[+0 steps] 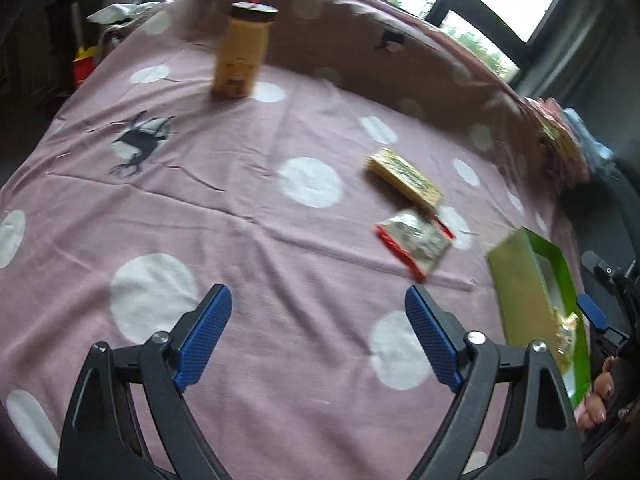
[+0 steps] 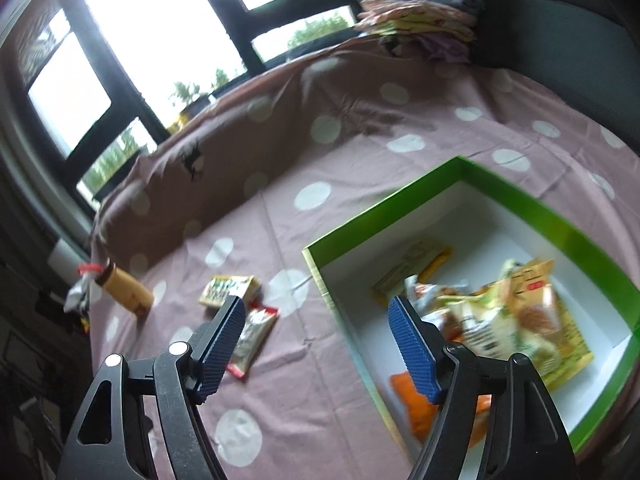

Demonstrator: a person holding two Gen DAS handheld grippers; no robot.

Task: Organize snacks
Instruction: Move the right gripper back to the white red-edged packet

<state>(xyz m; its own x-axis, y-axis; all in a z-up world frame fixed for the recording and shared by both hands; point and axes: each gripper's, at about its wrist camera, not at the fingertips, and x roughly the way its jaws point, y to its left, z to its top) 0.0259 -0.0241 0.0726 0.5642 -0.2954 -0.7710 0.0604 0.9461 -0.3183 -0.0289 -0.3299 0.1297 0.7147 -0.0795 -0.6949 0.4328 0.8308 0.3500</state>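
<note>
Left gripper (image 1: pixel 318 300): jaws spread wide, nothing between the blue pads, hovering over the pink polka-dot sheet (image 1: pixel 240 216) at lower centre of the left wrist view.

Right gripper (image 2: pixel 316 312): jaws likewise apart and empty, positioned at lower centre of the right wrist view, straddling the near left wall of the green box (image 2: pixel 516 204).

Green box: open-topped, white inside, occupying the right half of the right wrist view. It contains several snack packets (image 2: pixel 516 312), yellow, white and orange, heaped toward its lower right; blur prevents a count.

Outside the box, on the sheet: a yellow packet (image 1: pixel 404 178) and a red-edged silver packet (image 1: pixel 416 242) lie close together, right of centre in the left wrist view, left of the box.

A tan bottle with a dark cap (image 1: pixel 240 52) stands upright at upper centre of the left wrist view, well apart from the packets.

Folded fabrics (image 2: pixel 420 20) are stacked at the upper right of the right wrist view.
</note>
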